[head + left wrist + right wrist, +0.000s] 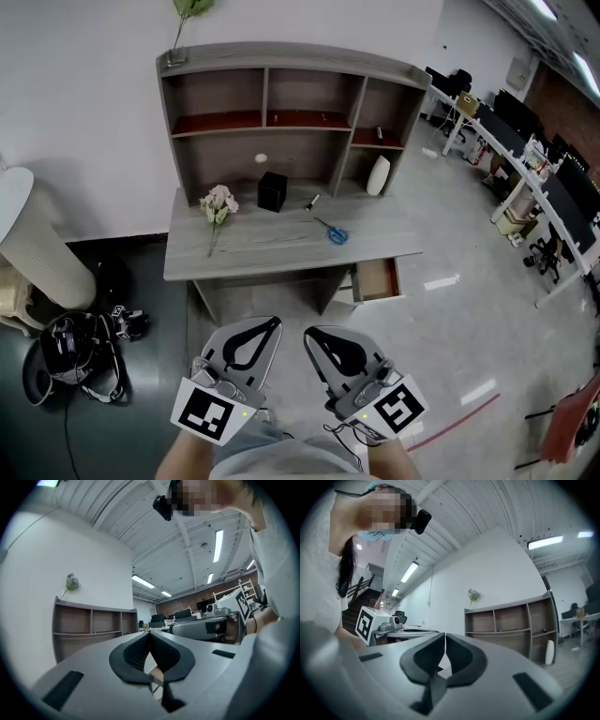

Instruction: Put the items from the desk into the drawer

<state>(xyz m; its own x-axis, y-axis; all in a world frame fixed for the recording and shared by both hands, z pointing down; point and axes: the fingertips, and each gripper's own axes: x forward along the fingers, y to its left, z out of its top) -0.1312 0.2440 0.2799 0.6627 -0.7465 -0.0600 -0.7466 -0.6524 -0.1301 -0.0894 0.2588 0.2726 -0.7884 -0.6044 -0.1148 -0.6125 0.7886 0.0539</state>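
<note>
Your left gripper [270, 325] and right gripper [314, 334]: jaws of both pressed together on nothing, held low and well short of the desk [281, 248], likely because no pick has begun. Desk stock: blue scissors [337, 233], black box [272, 191], flower sprig [217, 207], white vase [378, 175]. Drawer [377, 279]: open at the desk's right, ready to receive.

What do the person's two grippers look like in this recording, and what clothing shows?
Both the left gripper and right gripper are pale grey wedges with black ribbed pads lining the jaws. Each carries a white cube printed with a black square marker. Thin dark cables trail behind the right one. The person wears a white top.
</note>
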